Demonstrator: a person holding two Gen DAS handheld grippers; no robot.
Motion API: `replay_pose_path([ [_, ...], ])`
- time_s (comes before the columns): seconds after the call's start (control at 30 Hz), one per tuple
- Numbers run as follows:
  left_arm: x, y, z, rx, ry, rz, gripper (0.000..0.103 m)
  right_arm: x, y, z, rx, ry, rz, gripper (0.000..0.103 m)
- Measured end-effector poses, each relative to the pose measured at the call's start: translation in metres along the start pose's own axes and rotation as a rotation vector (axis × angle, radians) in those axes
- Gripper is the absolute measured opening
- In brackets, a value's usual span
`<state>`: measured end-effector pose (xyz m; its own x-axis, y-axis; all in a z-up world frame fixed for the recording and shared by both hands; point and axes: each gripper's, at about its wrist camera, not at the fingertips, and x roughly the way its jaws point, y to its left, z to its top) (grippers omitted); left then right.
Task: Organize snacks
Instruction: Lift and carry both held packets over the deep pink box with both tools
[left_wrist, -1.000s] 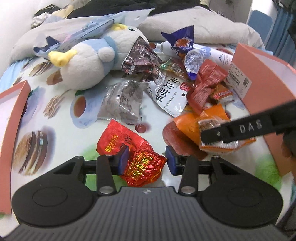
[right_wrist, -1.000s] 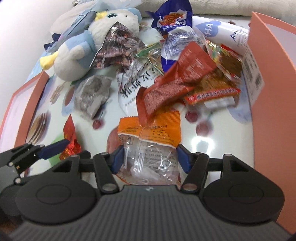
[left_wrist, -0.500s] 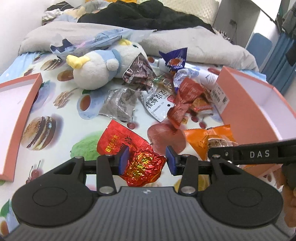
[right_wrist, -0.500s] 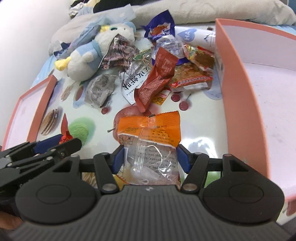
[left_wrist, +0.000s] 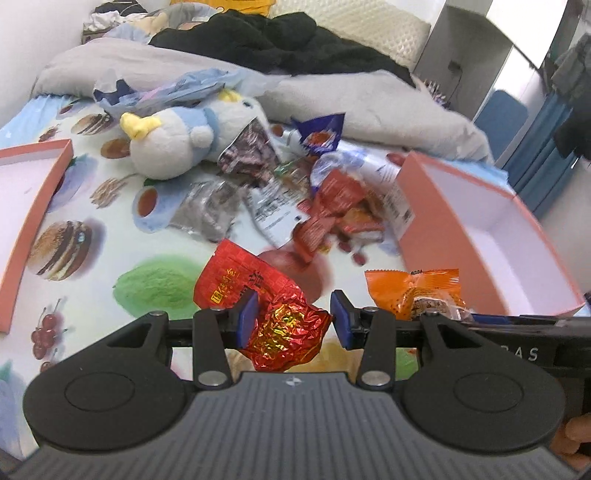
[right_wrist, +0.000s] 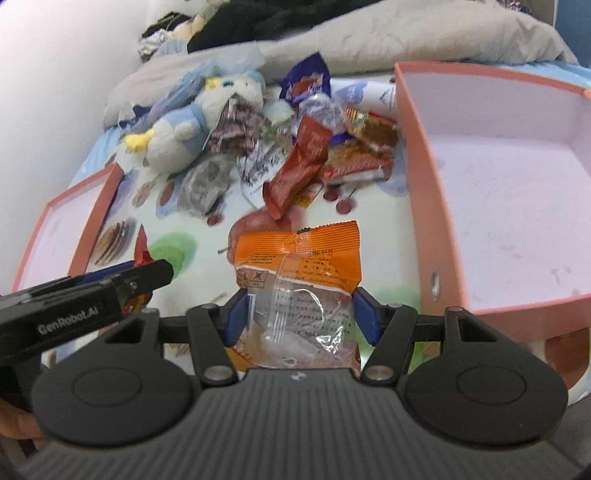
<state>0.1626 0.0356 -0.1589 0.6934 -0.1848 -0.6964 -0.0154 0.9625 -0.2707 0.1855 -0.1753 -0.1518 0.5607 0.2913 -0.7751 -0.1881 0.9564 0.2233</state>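
My left gripper (left_wrist: 294, 318) is shut on a crinkled red foil snack packet (left_wrist: 258, 306) and holds it above the bed. My right gripper (right_wrist: 300, 317) is shut on an orange and clear snack packet (right_wrist: 299, 266), also lifted; that packet shows in the left wrist view (left_wrist: 415, 293) at the right. A pile of snack packets (left_wrist: 295, 199) lies in the middle of the printed sheet, between two pink boxes. The deep pink box (right_wrist: 491, 177) is at the right, the shallow pink box (right_wrist: 70, 221) at the left.
A white and blue plush toy (left_wrist: 177, 136) lies behind the pile with a dark packet against it. A grey pillow (left_wrist: 332, 92) and black clothes (left_wrist: 273, 40) are at the back. The left gripper's body (right_wrist: 85, 299) crosses the right wrist view's left side.
Both grippers have risen and drawn back from the pile with their packets held. The pink boxes have come further into view.
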Motion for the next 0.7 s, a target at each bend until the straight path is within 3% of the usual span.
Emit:
replay_pose_path([
  [0.43, -0.034, -0.043, 0.067, 0.016, -0.104, -0.102, 0.049, -0.068, -0.018, 0.043, -0.014, -0.196, -0.033, 0.063],
  [0.7, -0.047, -0.087, 0.105, 0.089, -0.15, -0.155, 0.049, -0.1, -0.033, 0.067, -0.012, -0.292, -0.052, 0.063],
])
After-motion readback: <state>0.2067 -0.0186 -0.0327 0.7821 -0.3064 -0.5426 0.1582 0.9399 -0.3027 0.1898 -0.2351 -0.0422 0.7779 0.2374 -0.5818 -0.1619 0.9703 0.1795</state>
